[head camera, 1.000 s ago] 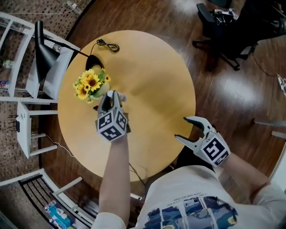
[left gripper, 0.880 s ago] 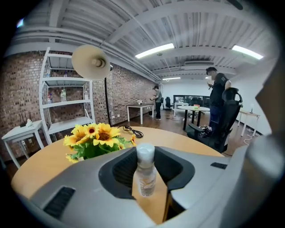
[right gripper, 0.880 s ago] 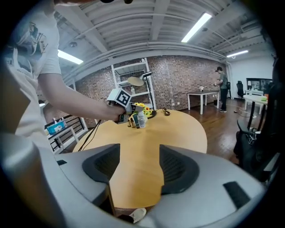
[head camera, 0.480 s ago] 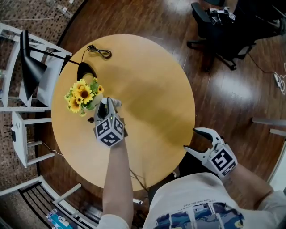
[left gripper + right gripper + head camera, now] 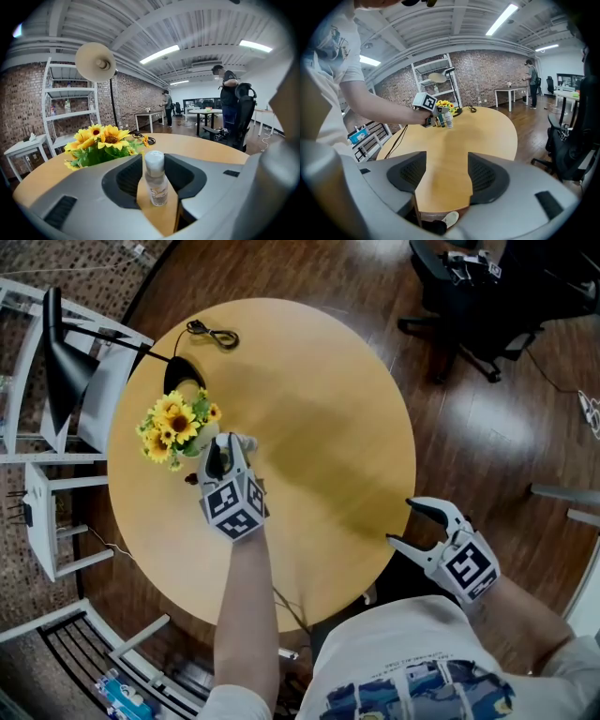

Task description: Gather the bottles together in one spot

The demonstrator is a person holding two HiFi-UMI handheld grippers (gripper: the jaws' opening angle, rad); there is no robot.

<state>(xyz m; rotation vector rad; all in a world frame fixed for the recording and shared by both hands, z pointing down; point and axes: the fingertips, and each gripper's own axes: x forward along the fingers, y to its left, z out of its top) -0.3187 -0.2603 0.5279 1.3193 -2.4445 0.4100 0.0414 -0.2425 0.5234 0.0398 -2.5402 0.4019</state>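
L tool (image 5: 228, 452) jaws just opened, pads clear of upright bottle (image 5: 155, 180) btwn them; R tool (image 5: 405, 524) spread, empty, at surface (image 5: 319, 427) edge.

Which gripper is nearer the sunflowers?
Left. The left gripper, its jaws just opening around a clear bottle, is right beside the sunflowers; the right gripper is at the edge of the table, well away.

Left tongs (image 5: 153, 158) just opening; clear bottle (image 5: 157, 185) upright between jaws (sunflowers (image 5: 104, 140) behind)
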